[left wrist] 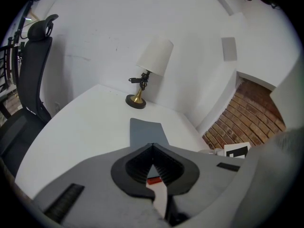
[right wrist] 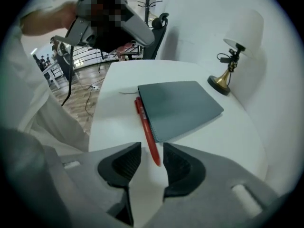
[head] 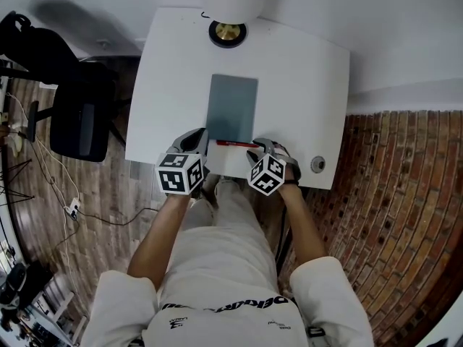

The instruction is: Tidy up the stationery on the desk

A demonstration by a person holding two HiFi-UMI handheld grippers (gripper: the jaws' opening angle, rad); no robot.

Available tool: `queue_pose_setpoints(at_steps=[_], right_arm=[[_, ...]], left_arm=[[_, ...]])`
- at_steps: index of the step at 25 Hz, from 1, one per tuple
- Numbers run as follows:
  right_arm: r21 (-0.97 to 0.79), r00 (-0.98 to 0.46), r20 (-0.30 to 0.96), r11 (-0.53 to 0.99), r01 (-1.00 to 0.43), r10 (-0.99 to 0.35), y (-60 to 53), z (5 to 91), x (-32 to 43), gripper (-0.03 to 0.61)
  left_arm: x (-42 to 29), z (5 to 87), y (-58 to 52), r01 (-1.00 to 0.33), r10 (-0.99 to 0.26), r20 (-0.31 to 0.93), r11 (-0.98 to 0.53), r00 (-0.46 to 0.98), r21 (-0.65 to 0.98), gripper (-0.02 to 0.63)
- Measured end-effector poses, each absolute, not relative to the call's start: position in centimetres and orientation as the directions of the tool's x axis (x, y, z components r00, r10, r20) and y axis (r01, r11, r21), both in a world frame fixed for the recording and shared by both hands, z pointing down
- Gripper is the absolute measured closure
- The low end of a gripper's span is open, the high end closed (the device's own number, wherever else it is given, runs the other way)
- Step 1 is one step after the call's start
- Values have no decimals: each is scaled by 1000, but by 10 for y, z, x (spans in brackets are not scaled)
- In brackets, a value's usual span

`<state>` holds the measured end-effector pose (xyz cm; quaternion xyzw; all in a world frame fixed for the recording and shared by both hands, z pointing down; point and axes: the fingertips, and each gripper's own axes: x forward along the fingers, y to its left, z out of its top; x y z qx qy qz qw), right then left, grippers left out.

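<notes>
Right gripper (right wrist: 152, 148) with its jaws apart, low over the desk's (head: 304, 85) near edge; the near end of the red pen (right wrist: 146, 127) lies between the two tips, and neither tip is seen to touch it. Left gripper (left wrist: 152, 145) with its jaws closed tip to tip and nothing clamped; a short stretch of the pen shows beneath them through the gap behind the tips.

The pen lies flat on the desk, parallel to the near edge and tight against the near side of the grey notebook (right wrist: 183, 106); the notebook lies closed and flat at the middle of the desk, its long sides running toward the far edge.

Handling, as a judgement: the pen is light, stiff and smooth-barrelled, so it is apt to roll or slip out of a loose pinch. The best hold is across the barrel a little in from the end, with one jaw slid between the barrel and the notebook. The notebook is thin, somewhat flexible and heavier — best taken at an edge or corner, where a jaw can get under the cover.

Surroundings: a lamp (left wrist: 153, 58) with a white shade and brass base at the middle of the far edge; a small round fitting (head: 317, 164) near the near right corner; a black office chair (head: 79, 118) beyond the left edge.
</notes>
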<state>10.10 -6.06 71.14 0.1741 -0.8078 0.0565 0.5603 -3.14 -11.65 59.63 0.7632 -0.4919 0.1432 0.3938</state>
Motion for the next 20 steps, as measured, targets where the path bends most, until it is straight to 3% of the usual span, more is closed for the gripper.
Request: queue_pose_setpoints(at_steps=[8, 10, 20], right_arm=[[53, -273, 956, 976, -210, -110, -60, 720, 101, 473], [52, -261, 960, 982, -181, -99, -58, 721, 101, 520], [62, -268, 958, 988, -143, -99, -53, 712, 98, 529]], left_arm=[[-25, 586, -104, -852, -631, 591, -242, 502, 464, 615], [-23, 584, -101, -850, -629, 587, -260, 509, 458, 615], [-16, 569, -90, -840, -622, 571, -321, 536, 438, 615]])
